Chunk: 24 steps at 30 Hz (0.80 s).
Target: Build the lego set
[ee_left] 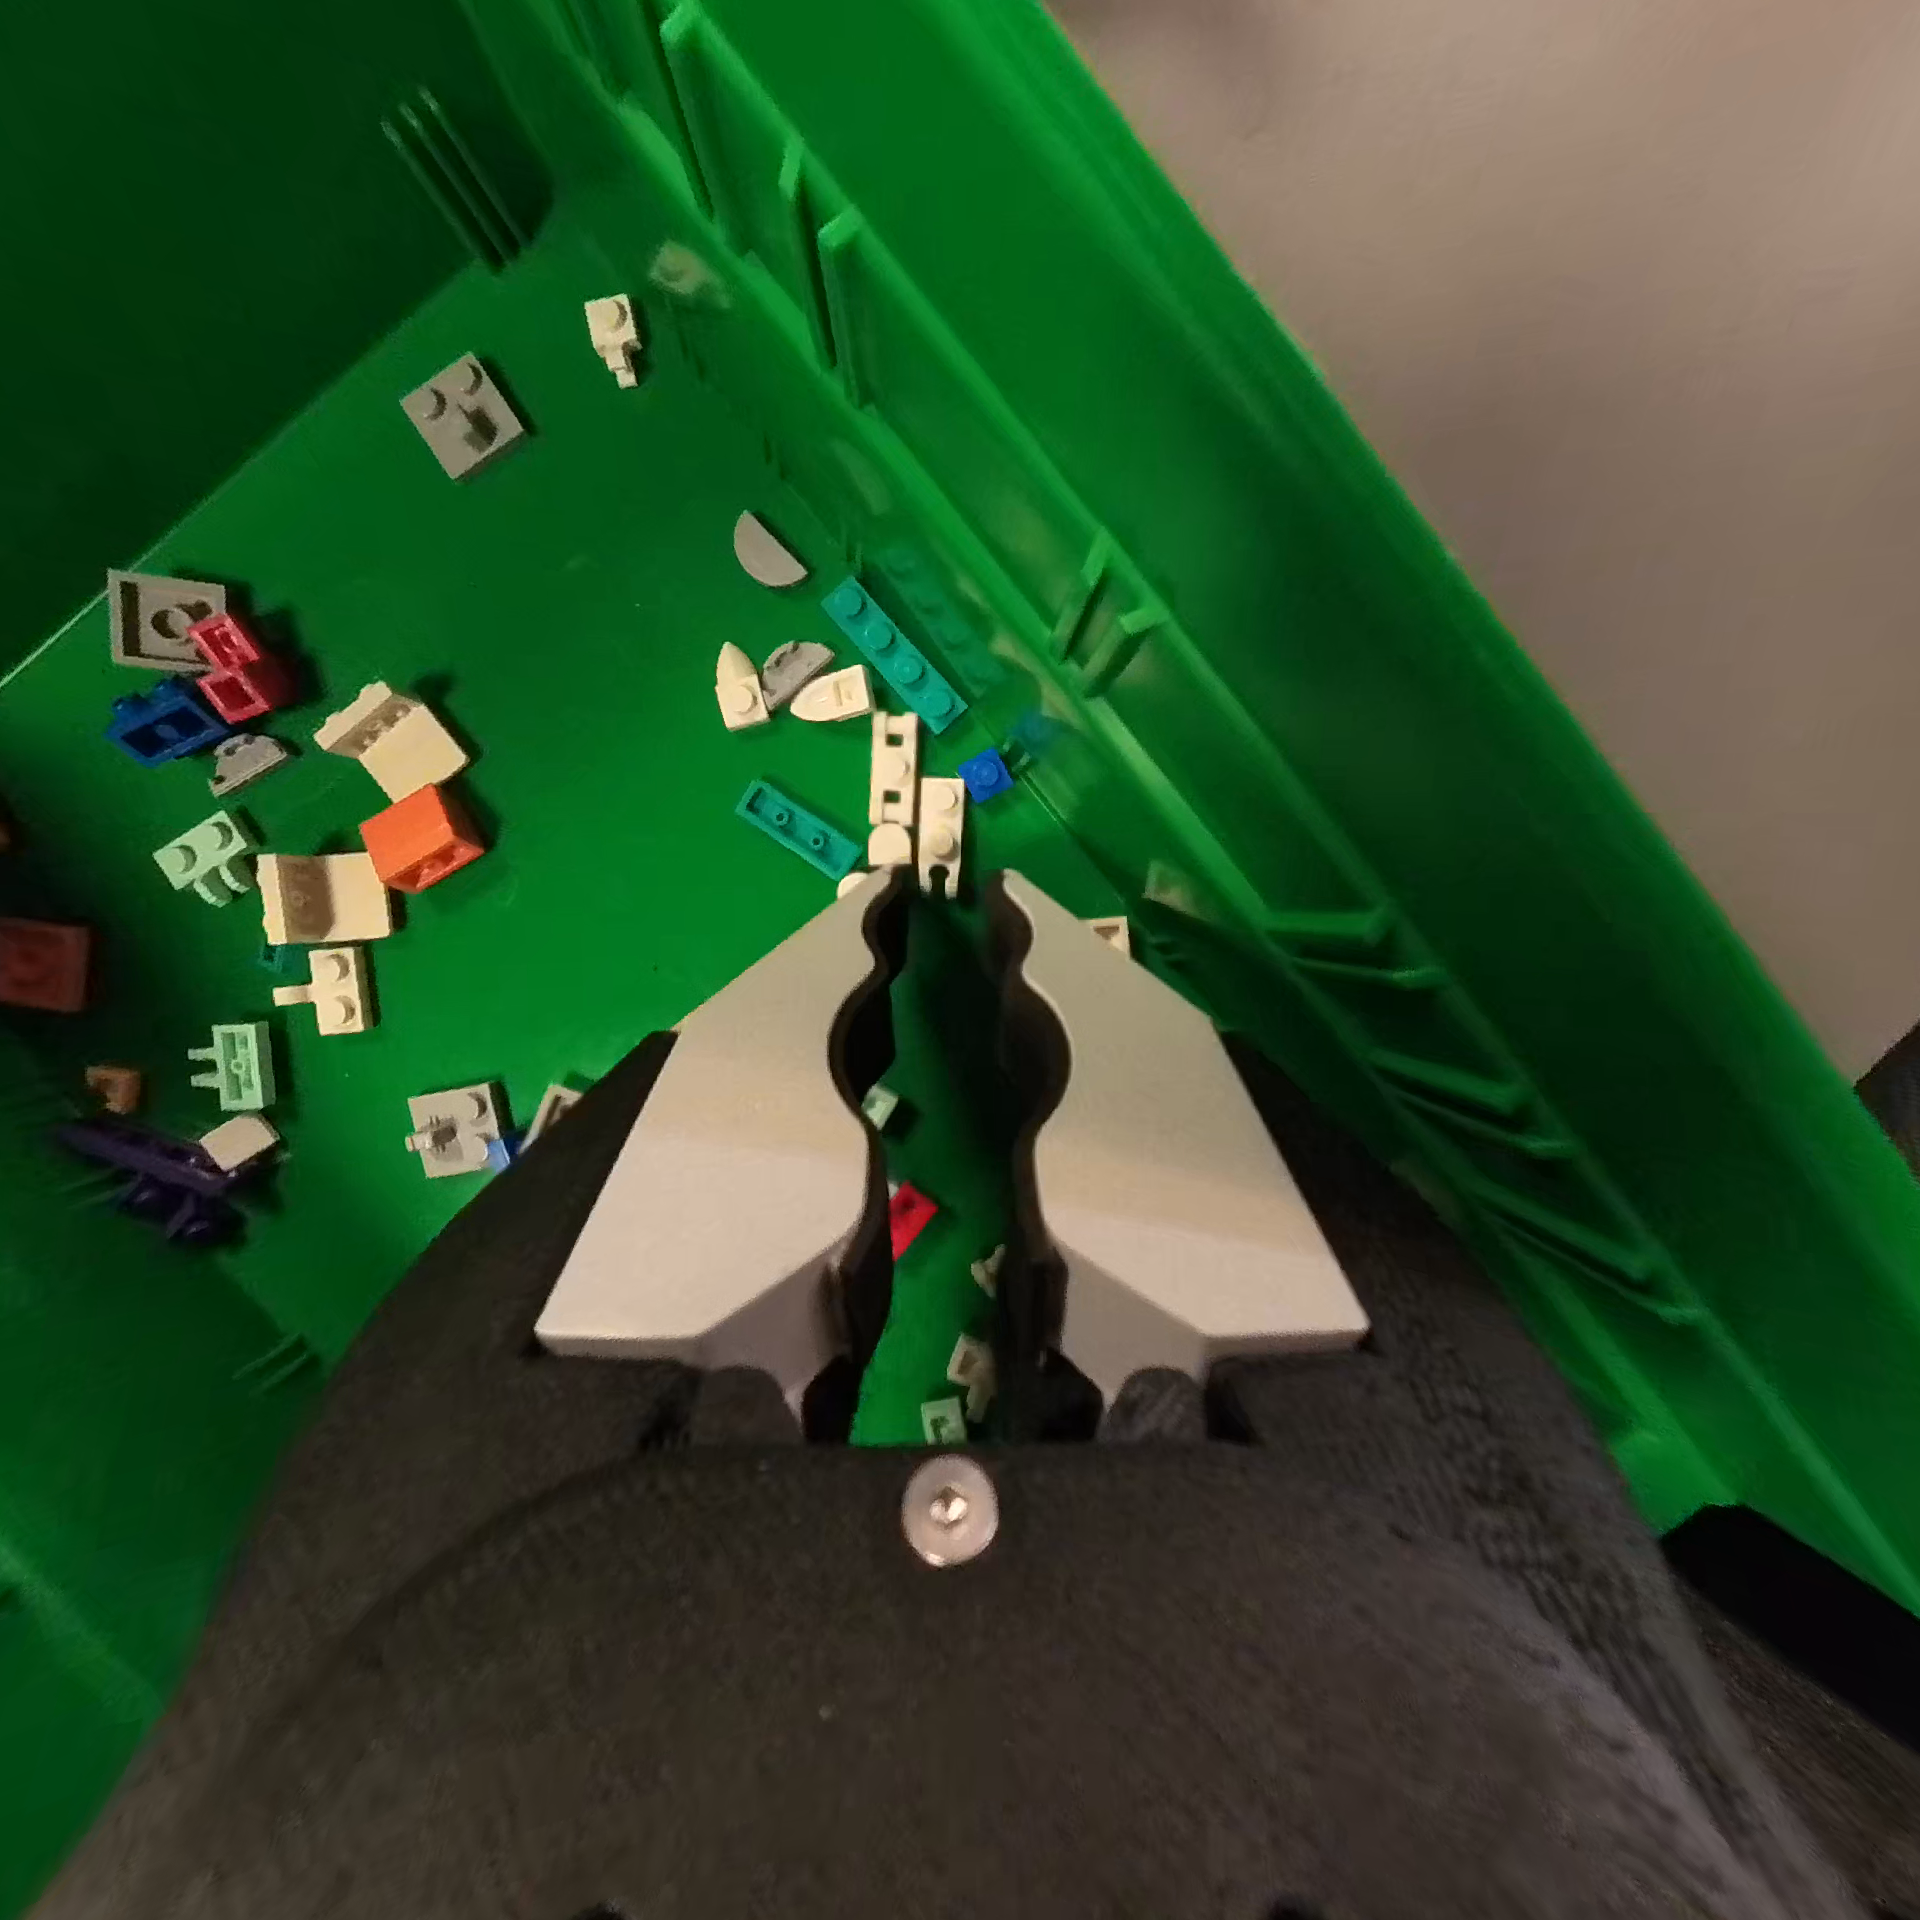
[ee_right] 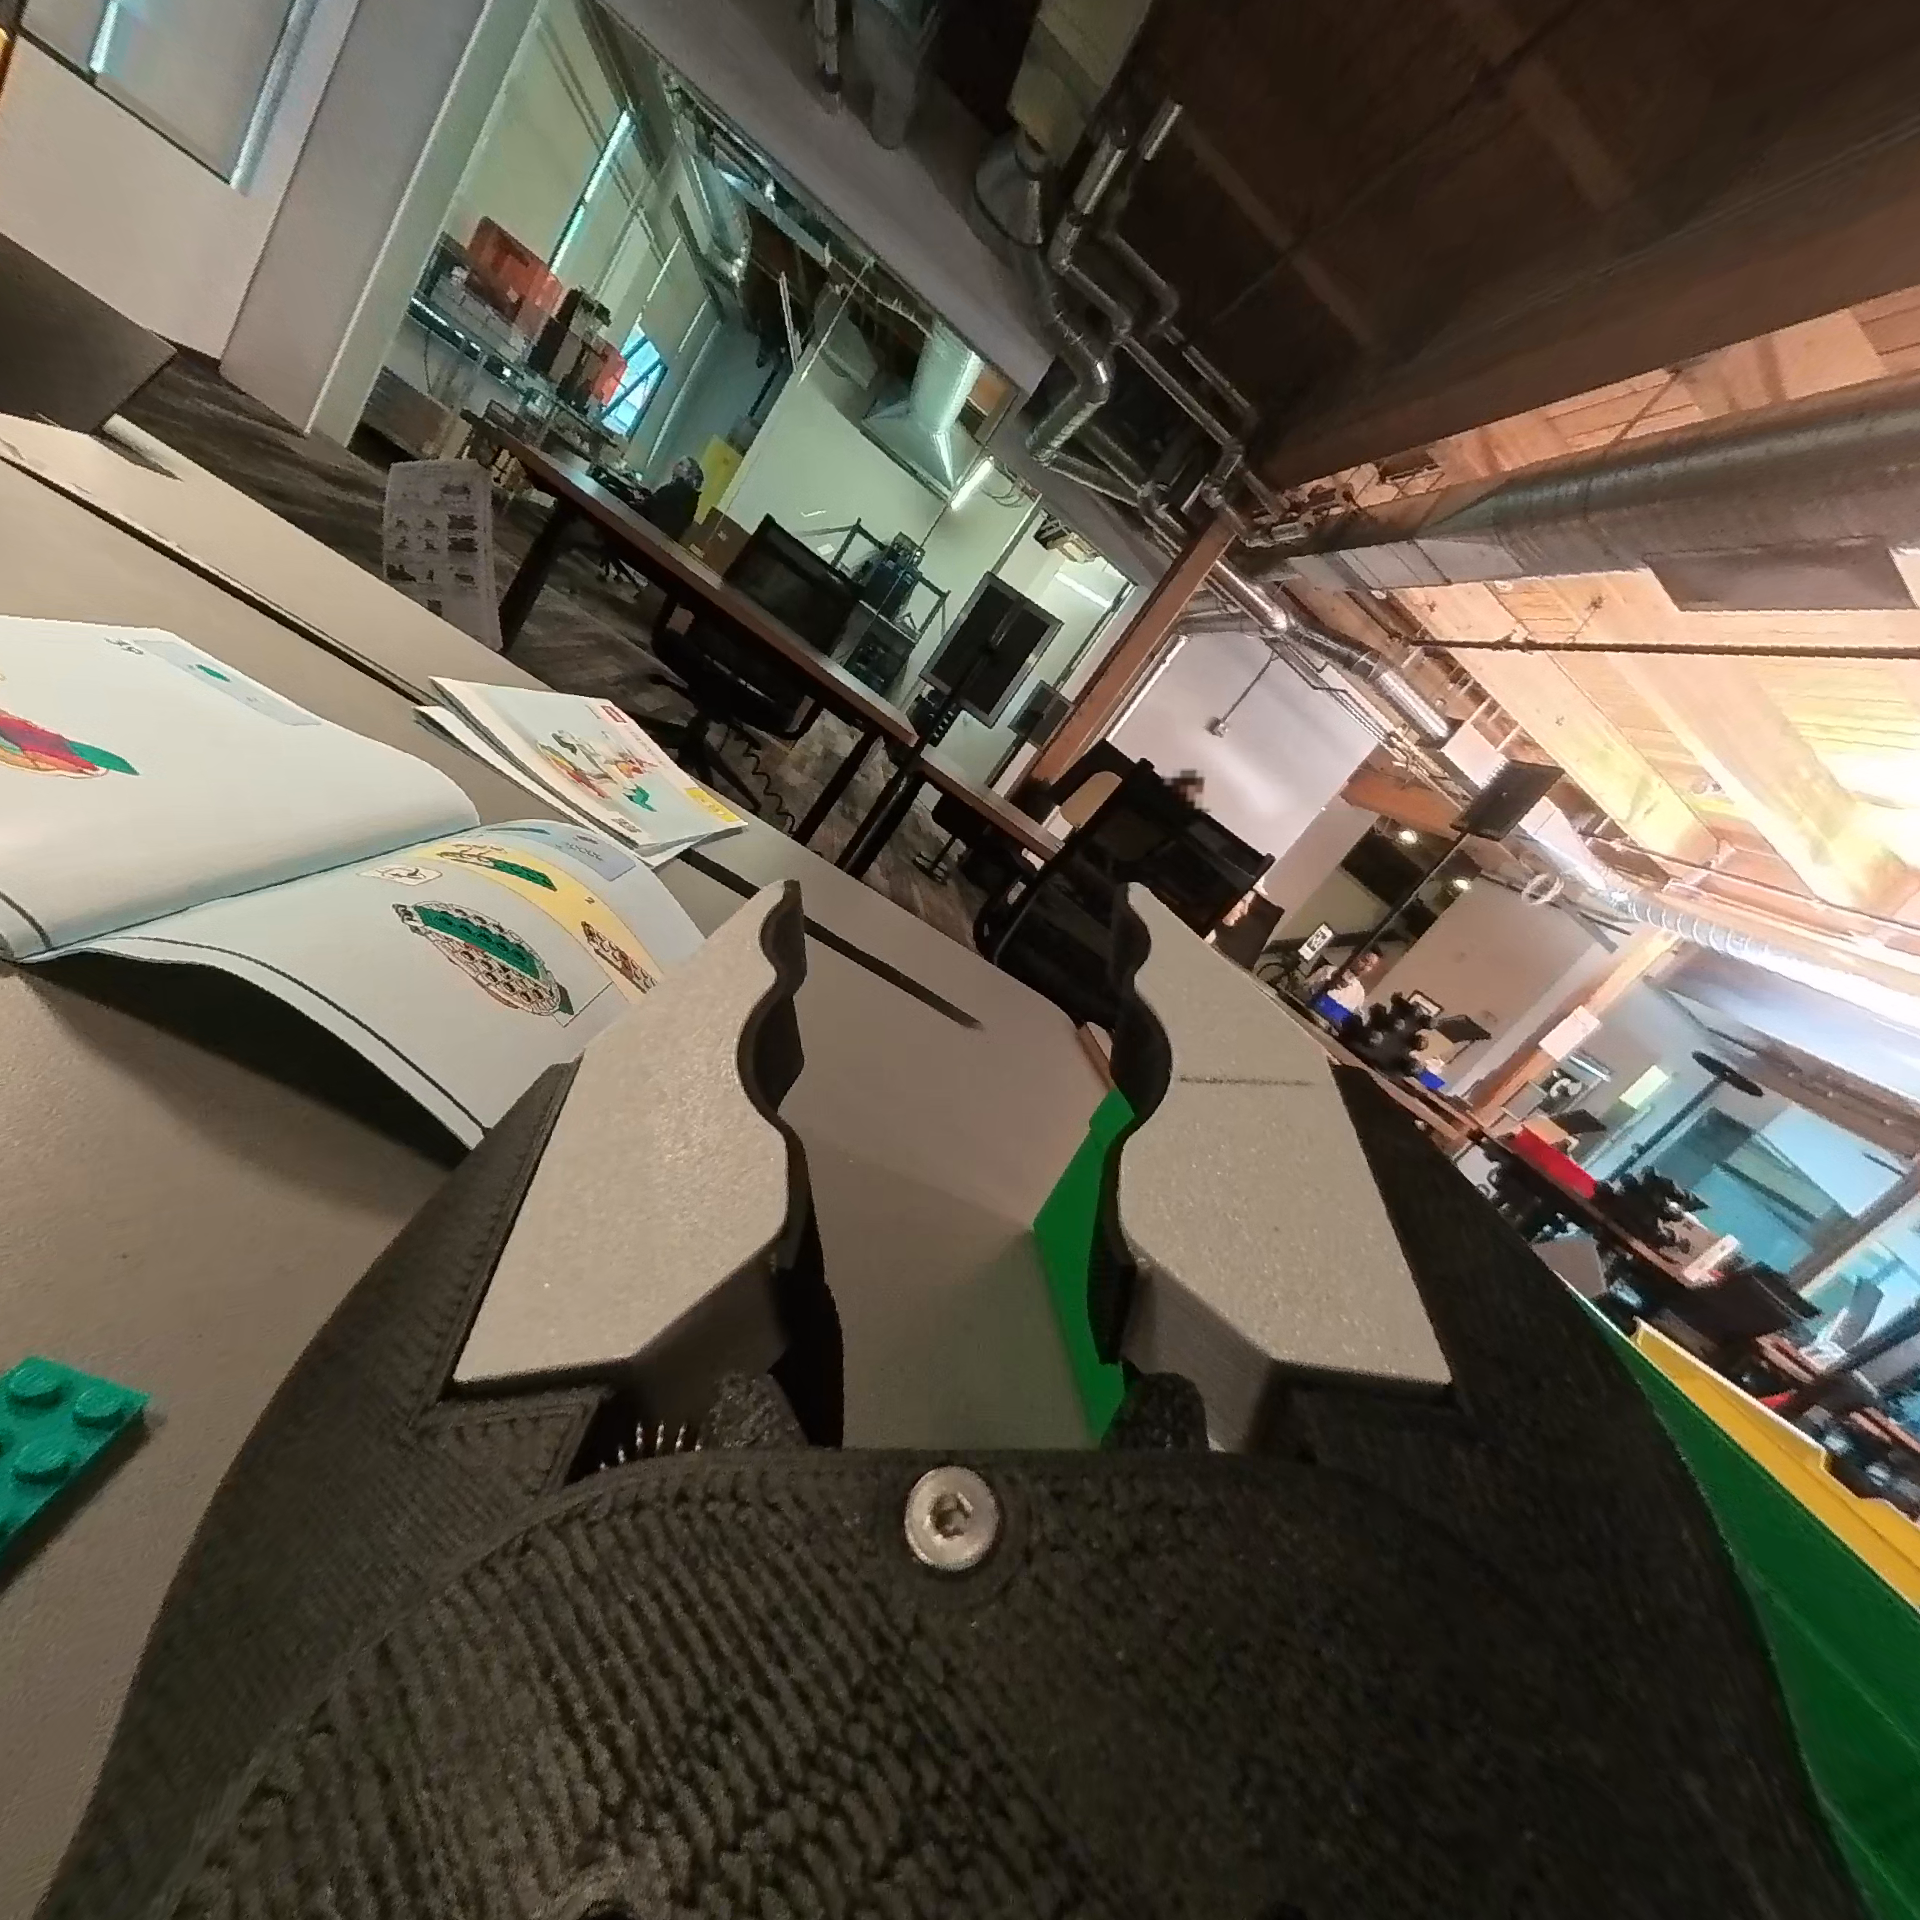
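Your left tool is down inside the green bin, its two fingers spread a little, the tips on either side of a cream clip plate that lies against a second cream piece near the bin's ribbed right wall. The tips look level with the plate's near end, but nothing is pinched yet.

The risk here is crowding. The two cream pieces touch, and a small blue stud plate and a long teal plate sit just beyond them. Close carelessly and you may drag the neighbour along, or squeeze the thin plate by its edge so that it flips away over the glossy floor. The wall leaves little room for the right finger.

The pieces are hard, smooth plastic: flat studded plates, cream wedge shapes, an orange block and two pink bricks further left. The tool's fingers are matte grey with wavy black inner pads.

Your right tool hangs spread wide and empty above the grey counter, beside an open instruction booklet with glossy pages. A teal studded plate lies flat at the near left of that counter.
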Available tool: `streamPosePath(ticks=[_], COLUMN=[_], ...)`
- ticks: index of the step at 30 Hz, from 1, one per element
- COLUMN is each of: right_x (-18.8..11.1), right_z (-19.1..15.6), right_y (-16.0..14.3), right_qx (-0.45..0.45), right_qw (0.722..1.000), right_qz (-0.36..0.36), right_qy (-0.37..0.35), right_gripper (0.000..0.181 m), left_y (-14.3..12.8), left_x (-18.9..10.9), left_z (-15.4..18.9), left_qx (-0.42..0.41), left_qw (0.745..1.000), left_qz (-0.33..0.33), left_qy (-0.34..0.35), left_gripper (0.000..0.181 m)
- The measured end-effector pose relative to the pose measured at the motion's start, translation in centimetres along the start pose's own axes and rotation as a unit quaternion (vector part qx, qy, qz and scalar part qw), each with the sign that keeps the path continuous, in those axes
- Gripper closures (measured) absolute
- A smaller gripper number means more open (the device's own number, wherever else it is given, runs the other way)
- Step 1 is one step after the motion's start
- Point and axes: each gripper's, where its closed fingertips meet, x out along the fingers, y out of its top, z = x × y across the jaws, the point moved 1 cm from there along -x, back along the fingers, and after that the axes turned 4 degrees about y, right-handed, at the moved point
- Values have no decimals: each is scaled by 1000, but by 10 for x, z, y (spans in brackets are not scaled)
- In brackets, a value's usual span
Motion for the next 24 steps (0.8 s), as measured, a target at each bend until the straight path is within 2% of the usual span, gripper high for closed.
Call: streamPosePath(ticks=[4,7,10,14,20,24], right_x=[-1,-1,-2,-3,-4,-4], right_z=[1,2,4,5,6,6], right_y=[1,1,3,3,4,4], right_qx=[4,10,18,28,37,43], right_qw=[1000,1000,1000,999,999,999], right_qz=[4,8,14,18,25,27], right_qy=[0,-1,-3,-3,-1,2], right_gripper=[124,124,125,126,128,128], left_y=[3,4,1,-4,7,18], left_x=[2,3,1,-4,-40,-82], left_z=[1,-2,2,-2,-15,-38], left_qx=[3,-2,-14,-12,-33,-38], left_qw=[1000,1000,1000,999,992,972], left_qz=[2,9,14,16,78,118], left_qy=[3,16,1,34,93,200], left_gripper=[168,174,175,175,175,175])
